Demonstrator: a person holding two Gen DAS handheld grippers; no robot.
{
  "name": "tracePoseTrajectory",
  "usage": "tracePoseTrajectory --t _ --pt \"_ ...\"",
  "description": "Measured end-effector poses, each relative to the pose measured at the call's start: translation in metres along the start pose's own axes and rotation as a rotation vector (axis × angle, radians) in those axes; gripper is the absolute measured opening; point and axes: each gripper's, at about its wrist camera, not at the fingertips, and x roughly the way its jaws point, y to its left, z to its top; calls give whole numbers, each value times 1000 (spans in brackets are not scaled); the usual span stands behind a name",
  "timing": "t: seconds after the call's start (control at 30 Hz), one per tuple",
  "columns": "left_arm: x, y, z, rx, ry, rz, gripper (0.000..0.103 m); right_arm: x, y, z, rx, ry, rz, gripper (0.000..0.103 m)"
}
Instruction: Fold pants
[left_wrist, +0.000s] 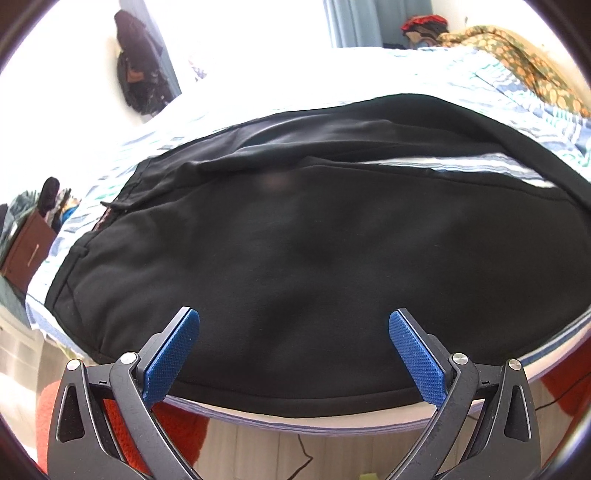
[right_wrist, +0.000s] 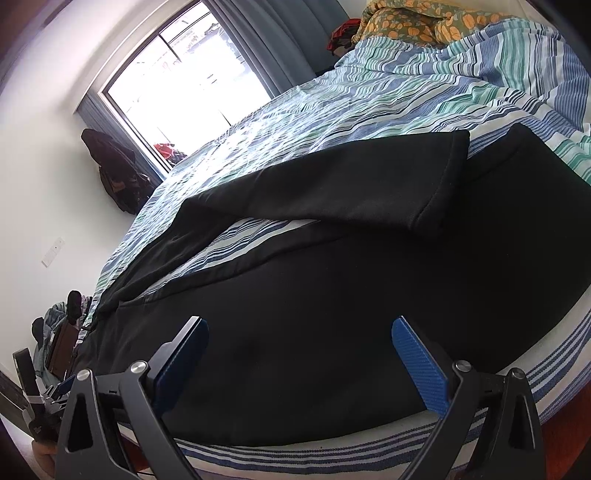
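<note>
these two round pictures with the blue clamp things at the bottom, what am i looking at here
Each picture comes from a wide-angle camera on a hand-held gripper, looking out along its two blue-padded fingers. One shows the left gripper, the other the right gripper. A person carries one in each hand; there is no robot arm. Both stand open and hold nothing. In front lies a pair of black pants spread on a bed with a striped bedsheet, the legs apart, not yet folded.
</note>
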Motion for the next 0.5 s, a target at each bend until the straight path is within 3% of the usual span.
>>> tracePoseTrajectory --t 0.17,0.5 --pt "-4 -5 0 31 -12 -5 103 0 0 0 -1 0 -1 99" --pt "-1 2 3 -14 -4 -9 103 0 -1 -1 -7 3 -4 99"
